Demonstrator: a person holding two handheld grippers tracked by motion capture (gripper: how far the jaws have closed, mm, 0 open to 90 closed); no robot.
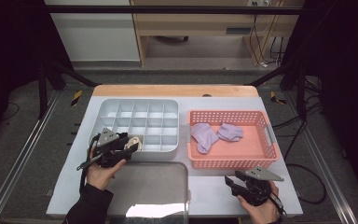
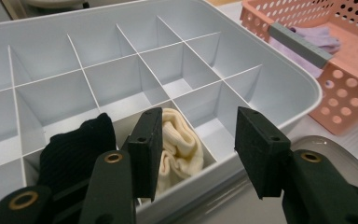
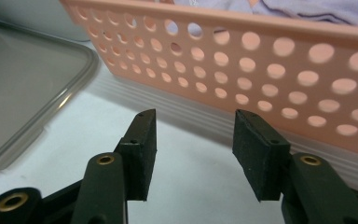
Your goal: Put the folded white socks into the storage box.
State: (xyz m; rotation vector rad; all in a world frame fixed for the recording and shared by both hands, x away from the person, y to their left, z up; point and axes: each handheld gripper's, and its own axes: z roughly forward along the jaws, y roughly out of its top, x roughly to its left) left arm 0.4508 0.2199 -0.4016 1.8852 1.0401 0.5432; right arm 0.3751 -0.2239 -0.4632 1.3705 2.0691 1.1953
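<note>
Hands low at the near edge: the left claw [image 2: 196, 154] hovers over the near rim of the grey divided organizer [image 1: 121, 108], jaws wide apart and empty, just above a cream sock [image 2: 179, 144] in a near compartment, a black sock [image 2: 77, 149] beside it. The right claw [image 3: 193, 154] gapes empty over the surface, facing the pink basket [image 1: 233, 161] holding two lavender socks [image 1: 214, 134].

Divided organiser tray [image 2: 279, 88]: smooth grey plastic, slight sheen. Cream sock [image 2: 179, 140]: soft ribbed knit; black sock [image 2: 77, 147] at its 9 o'clock: matt ribbed knit. Basket [image 3: 270, 79]: pink perforated plastic, matt. Lid [image 3: 23, 79]: clear glossy plastic. Jaw pads: matt black rubber.
</note>
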